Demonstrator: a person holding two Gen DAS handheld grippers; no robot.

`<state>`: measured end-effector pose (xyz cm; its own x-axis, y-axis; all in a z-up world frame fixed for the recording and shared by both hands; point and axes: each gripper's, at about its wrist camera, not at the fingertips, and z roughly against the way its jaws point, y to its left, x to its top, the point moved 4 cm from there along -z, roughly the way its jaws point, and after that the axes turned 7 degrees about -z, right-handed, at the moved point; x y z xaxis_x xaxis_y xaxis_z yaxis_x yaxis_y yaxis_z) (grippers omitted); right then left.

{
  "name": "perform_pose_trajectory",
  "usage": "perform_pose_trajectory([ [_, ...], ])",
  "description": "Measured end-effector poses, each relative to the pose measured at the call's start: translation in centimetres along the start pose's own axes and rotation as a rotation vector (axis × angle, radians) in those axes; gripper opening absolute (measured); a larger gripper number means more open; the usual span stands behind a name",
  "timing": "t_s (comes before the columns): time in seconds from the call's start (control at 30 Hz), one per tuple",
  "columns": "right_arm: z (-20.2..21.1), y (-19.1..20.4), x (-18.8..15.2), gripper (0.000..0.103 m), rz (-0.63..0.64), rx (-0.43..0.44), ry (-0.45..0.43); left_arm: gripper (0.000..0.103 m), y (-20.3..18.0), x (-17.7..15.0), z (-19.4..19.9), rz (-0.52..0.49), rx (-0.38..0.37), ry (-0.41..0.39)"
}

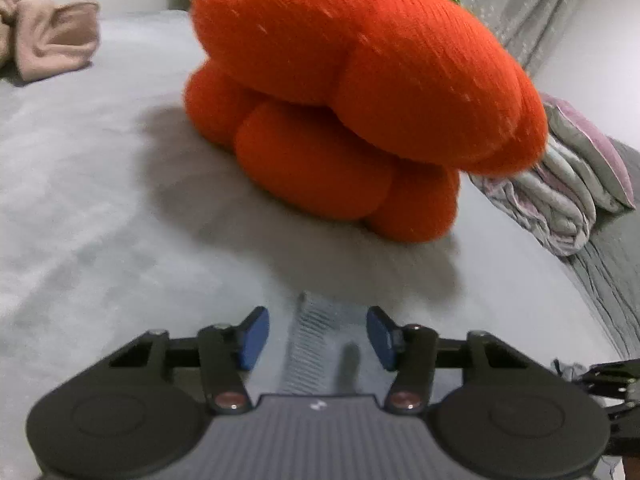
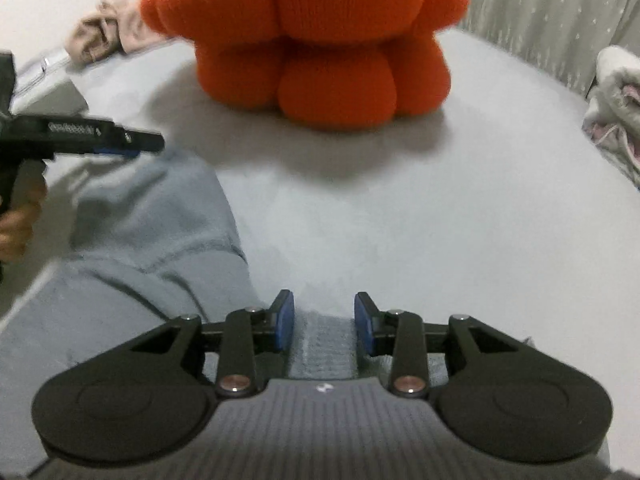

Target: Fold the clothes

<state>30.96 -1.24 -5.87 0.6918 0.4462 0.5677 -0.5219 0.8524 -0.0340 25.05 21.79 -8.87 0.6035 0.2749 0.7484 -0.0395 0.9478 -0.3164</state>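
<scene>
Nearest in the right wrist view: right tool (image 2: 324, 322), blue pads narrowly apart, a ribbed grey band of the grey garment (image 2: 160, 216) running between them — pads close beside the fabric, though contact is hard to confirm. Garment spread over the near left of the bed (image 2: 440, 220), rumpled, with a seam showing across its middle.

Further left and slightly beyond: left tool (image 2: 120, 146) seen side-on over the garment's far edge, gripped by a hand (image 2: 16, 228). In the left wrist view, left tool (image 1: 318, 338) with pads parted moderately, a ribbed strip of the same garment lying between them without touching either pad.

Mid-bed: large orange plush cushion (image 1: 360, 92), lobed, resting on the sheet.

Far left — crumpled beige cloth (image 1: 48, 40). Far right: pile of pale pink-grey bedding (image 1: 572, 192) at the bed's edge, grey curtain (image 2: 552, 12) behind.
</scene>
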Motion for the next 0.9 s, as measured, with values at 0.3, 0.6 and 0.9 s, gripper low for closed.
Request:
perform_pose_trajectory([
  [0.3,0.7,1.5,-0.8,0.009,0.054,-0.066,-0.092,0.004,-1.1,0.6,0.7,-0.089,0.114,-0.074],
  [0.6,0.4,0.7,0.9,0.008,-0.004,-0.133,-0.416,0.004,2.7,1.9,3.2,0.025,0.239,-0.193],
  [0.9,-1.2,-0.6,0.2,0.041,-0.053,-0.127,-0.337,0.031,4.4,1.5,1.7,0.031,0.323,-0.104],
])
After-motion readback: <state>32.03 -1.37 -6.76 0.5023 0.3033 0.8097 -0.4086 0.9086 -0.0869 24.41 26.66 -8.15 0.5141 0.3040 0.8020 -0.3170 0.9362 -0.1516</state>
